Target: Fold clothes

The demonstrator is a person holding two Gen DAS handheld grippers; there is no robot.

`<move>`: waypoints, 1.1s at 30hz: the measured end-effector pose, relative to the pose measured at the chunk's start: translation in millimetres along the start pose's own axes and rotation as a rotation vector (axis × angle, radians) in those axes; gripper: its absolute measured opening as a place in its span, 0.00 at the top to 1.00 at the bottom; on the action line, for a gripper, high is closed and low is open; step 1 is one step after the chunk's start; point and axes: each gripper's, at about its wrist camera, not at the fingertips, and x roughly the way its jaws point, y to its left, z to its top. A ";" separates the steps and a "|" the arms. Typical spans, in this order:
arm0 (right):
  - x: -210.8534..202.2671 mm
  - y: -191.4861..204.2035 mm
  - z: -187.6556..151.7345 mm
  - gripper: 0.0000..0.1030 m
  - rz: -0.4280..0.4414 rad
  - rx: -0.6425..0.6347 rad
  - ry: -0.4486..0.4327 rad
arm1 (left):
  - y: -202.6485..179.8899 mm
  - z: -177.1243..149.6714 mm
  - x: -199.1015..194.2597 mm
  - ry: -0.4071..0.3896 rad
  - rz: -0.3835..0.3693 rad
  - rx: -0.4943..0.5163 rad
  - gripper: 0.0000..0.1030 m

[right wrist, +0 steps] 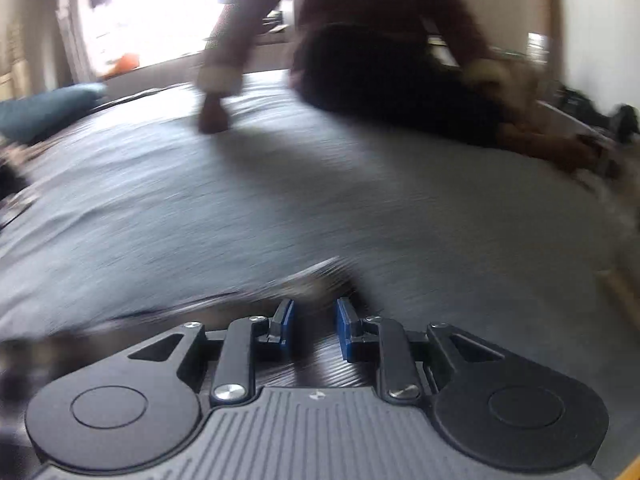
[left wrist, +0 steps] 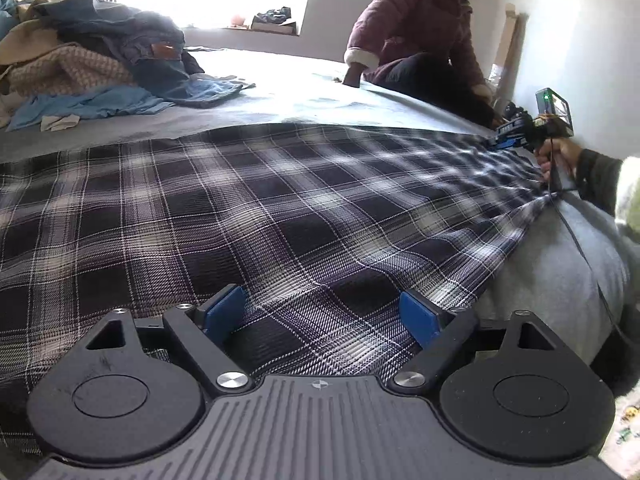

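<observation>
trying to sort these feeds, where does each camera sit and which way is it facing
Left wrist: on the left gripper, low over the plaid garment on the bed, facing the clothes pile; the right gripper and holding hand show at right.
Right wrist: on the right gripper, blurred, facing across the bed, fingers close together over dark cloth.
Shared: the bed, the seated person, the window.
</observation>
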 end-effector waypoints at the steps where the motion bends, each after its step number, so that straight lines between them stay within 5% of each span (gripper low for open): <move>1: 0.1 -8.1 3.4 0.76 -0.035 0.013 -0.003 | 0.2 0.2 0.1 0.001 -0.002 0.000 0.16; 3: -10.6 -22.2 7.3 0.74 -0.048 0.047 -0.029 | 0.6 1.1 0.7 0.001 -0.001 -0.007 0.16; 6: -59.8 -20.9 3.5 0.74 0.055 0.084 -0.111 | 0.9 2.3 0.9 0.001 0.002 -0.027 0.15; 10: -162.9 -2.6 -6.2 0.74 0.233 -0.037 -0.220 | 1.9 6.3 -3.8 0.003 0.000 -0.064 0.16; 16: -257.2 43.8 -22.1 0.67 0.415 -0.213 -0.124 | 9.4 10.3 -27.5 -0.041 -0.014 -0.178 0.16; 20: -226.5 72.7 -50.3 0.65 0.447 -0.265 0.023 | 9.9 4.3 -51.9 -0.081 0.005 -0.217 0.16; 22: -185.0 66.9 -66.0 0.66 0.382 -0.238 0.138 | 12.4 0.1 -63.2 -0.091 0.026 -0.232 0.16; 25: -136.1 33.2 -83.7 0.69 0.170 -0.156 0.219 | 19.9 -6.2 -83.7 -0.114 0.074 -0.254 0.16; 30: -170.8 3.9 -72.3 0.64 0.160 0.044 0.083 | 42.5 -16.1 -122.7 -0.175 0.161 -0.324 0.16; 33: -202.7 68.1 -75.2 0.63 0.298 -0.091 0.010 | 57.6 -20.8 -139.9 -0.199 0.224 -0.372 0.16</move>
